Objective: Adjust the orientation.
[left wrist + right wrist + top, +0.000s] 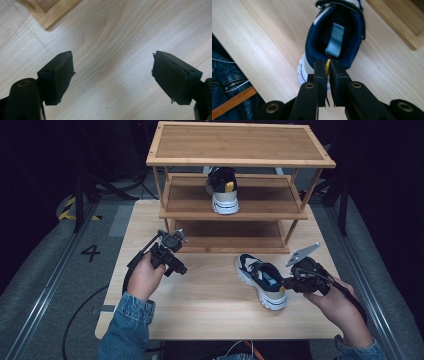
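A navy, beige and white sneaker (262,280) lies on the wooden table in front of the shelf rack, heel toward the right. My right gripper (288,283) is shut on the yellow pull tab at its heel (328,65); the shoe's navy opening (337,37) faces the right gripper view. A matching sneaker (223,190) stands on the rack's middle shelf (185,195), heel facing me. My left gripper (179,268) hovers over bare table left of the shoe, jaws wide apart with nothing between its pads (62,75).
The three-tier bamboo rack (240,142) stands at the back of the table (210,315). Its lower frame corner (53,18) appears near the left gripper. Denim sleeves come in at the bottom. Dark floor with rails surrounds the table.
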Action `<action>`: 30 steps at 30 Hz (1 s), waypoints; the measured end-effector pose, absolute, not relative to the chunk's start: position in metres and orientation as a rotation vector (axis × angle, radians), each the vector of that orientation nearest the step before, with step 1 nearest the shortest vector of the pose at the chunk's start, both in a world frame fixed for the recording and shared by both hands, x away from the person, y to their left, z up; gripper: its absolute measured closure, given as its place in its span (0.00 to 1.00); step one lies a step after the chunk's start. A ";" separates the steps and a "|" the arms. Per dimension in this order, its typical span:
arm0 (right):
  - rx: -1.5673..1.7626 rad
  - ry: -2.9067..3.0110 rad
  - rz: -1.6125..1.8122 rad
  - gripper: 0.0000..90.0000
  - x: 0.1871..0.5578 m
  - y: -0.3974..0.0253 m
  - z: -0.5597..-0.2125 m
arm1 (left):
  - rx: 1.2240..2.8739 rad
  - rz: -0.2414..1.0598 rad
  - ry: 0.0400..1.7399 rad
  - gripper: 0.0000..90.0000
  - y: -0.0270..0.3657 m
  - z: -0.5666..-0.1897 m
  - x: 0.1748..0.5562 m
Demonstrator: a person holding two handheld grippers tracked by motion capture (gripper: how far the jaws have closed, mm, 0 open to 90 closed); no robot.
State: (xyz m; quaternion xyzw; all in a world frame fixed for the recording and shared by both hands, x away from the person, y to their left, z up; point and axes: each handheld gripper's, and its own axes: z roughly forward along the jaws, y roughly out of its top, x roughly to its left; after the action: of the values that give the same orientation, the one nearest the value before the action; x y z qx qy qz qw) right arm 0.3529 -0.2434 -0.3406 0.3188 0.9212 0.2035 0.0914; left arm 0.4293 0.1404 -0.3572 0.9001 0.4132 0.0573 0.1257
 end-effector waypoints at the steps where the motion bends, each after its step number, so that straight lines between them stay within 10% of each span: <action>1: 0.923 2.745 0.606 0.93 0.351 -0.239 -0.341 | 2.620 0.152 1.194 0.20 0.140 -0.357 0.429; 12: 0.808 2.840 0.599 0.91 0.340 -0.210 -0.348 | 2.639 0.143 1.195 0.20 0.140 -0.361 0.431; 24: 0.767 2.831 0.677 0.54 0.342 -0.212 -0.346 | 2.677 0.133 1.213 0.20 0.142 -0.368 0.431; 30: 0.720 2.891 0.653 0.53 0.353 -0.200 -0.360 | 2.677 0.143 1.240 0.20 0.150 -0.371 0.424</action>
State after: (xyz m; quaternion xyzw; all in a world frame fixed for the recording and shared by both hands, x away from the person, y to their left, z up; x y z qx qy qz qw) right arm 0.3534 -0.2004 -0.3602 0.2359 0.9469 0.2138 0.0460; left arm 0.4239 0.1499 -0.3709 0.9023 0.4179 0.0482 0.0941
